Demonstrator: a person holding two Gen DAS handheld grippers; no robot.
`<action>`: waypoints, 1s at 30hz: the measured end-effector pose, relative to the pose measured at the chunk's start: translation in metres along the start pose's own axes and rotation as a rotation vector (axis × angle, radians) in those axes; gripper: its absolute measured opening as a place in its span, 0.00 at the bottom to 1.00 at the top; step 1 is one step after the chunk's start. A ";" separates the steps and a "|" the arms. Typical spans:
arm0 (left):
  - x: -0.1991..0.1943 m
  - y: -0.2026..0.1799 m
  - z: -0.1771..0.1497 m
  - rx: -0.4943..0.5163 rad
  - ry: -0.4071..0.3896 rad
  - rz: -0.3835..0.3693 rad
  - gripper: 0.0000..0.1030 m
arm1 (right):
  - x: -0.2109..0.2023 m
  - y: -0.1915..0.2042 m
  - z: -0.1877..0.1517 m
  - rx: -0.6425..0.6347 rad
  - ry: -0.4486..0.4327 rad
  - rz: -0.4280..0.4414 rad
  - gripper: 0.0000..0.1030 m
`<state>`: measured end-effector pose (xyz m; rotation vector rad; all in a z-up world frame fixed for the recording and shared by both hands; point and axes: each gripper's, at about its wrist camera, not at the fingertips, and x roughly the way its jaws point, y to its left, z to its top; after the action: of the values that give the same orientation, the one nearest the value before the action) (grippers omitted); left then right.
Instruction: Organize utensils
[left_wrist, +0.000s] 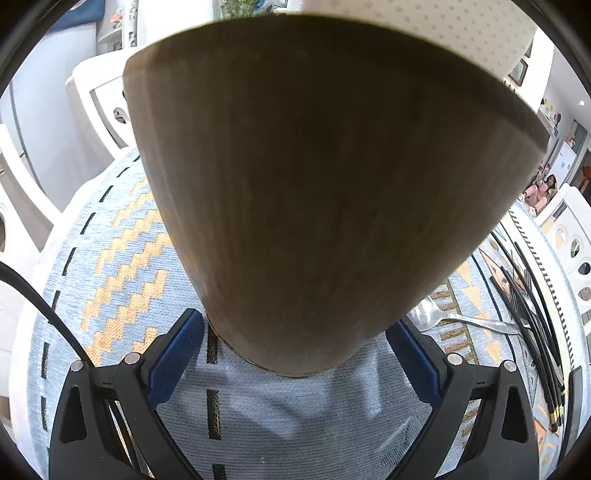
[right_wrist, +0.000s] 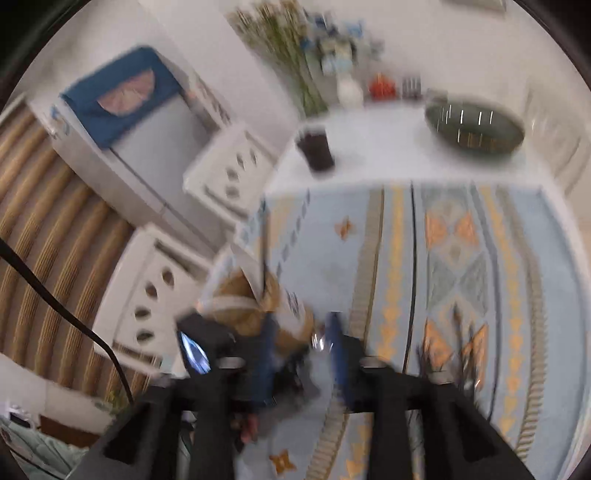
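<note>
My left gripper (left_wrist: 295, 347) stands wide, its blue pads (left_wrist: 173, 354) on either side of the narrow base of a wooden holder (left_wrist: 314, 184). At the lower left of the frame the pad sits right beside the wood; on the right the pad edge is partly hidden behind the base, so I cannot tell whether either one presses on it. The holder fills the middle of the left wrist view, flaring upward, with a white dotted surface (left_wrist: 424, 26) across its top edge. It stands on a light blue woven cloth (left_wrist: 122, 258) with orange zigzags. To the right of the base a silver fork (left_wrist: 454, 319) lies on the cloth, and further right, along the frame edge, a bundle of black chopsticks (left_wrist: 532, 310) lies lengthwise.

My right gripper (right_wrist: 301, 354) is partly open with nothing between its blue pads; this view is heavily blurred. Just beyond the left finger, at lower centre, the wooden holder (right_wrist: 243, 306) shows as a brown shape. The patterned cloth (right_wrist: 461, 258) runs to the right. In the upper part of the frame are a dark cup (right_wrist: 316, 147) and a dark bowl (right_wrist: 474, 129) on a white surface.
</note>
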<state>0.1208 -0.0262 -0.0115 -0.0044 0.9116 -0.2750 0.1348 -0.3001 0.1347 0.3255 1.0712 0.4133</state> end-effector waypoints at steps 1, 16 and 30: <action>0.000 0.000 0.000 0.000 0.000 0.000 0.95 | 0.011 -0.007 -0.005 0.004 0.024 0.002 0.57; 0.010 -0.012 0.001 0.010 0.007 0.012 0.95 | 0.147 -0.045 -0.065 -0.333 0.337 -0.303 0.25; 0.014 -0.017 -0.001 0.017 0.009 0.019 0.95 | 0.083 -0.073 -0.152 0.061 0.382 -0.146 0.08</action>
<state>0.1242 -0.0459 -0.0214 0.0211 0.9182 -0.2653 0.0457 -0.3159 -0.0302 0.2242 1.4734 0.3189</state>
